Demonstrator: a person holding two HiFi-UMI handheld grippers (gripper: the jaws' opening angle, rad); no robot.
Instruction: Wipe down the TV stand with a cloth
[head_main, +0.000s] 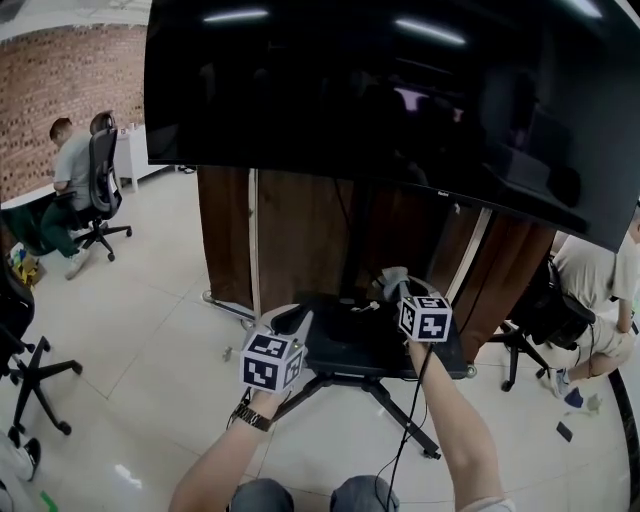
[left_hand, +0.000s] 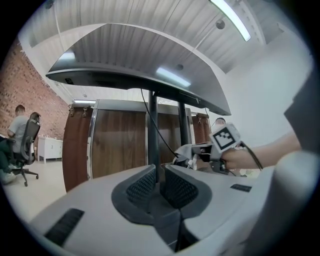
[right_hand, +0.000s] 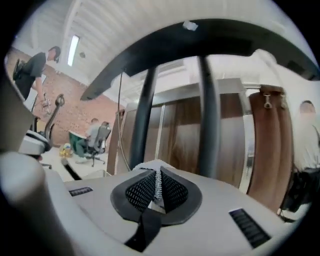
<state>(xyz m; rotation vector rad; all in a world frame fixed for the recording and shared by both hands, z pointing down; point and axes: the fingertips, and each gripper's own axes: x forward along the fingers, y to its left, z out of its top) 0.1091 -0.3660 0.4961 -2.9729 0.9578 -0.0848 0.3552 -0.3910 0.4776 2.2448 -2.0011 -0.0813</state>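
Observation:
A large black TV (head_main: 400, 100) is mounted on a stand with a black base shelf (head_main: 345, 350) and splayed legs. My right gripper (head_main: 400, 290) hovers over the shelf's right rear and is shut on a grey cloth (head_main: 391, 279); in the right gripper view a sliver of cloth (right_hand: 158, 184) is pinched between the pads. From the left gripper view, that gripper (left_hand: 196, 151) and the cloth (left_hand: 184, 150) appear right of the stand's pole (left_hand: 153, 130). My left gripper (head_main: 302, 320) is over the shelf's left front, jaws a narrow gap apart with nothing between them (left_hand: 160, 182).
Brown wooden panels (head_main: 300, 240) stand right behind the stand. One person sits in an office chair (head_main: 98, 190) at far left, another person (head_main: 595, 290) at right. A further chair's base (head_main: 35, 375) is near the left edge. A cable (head_main: 415, 420) hangs from my right gripper.

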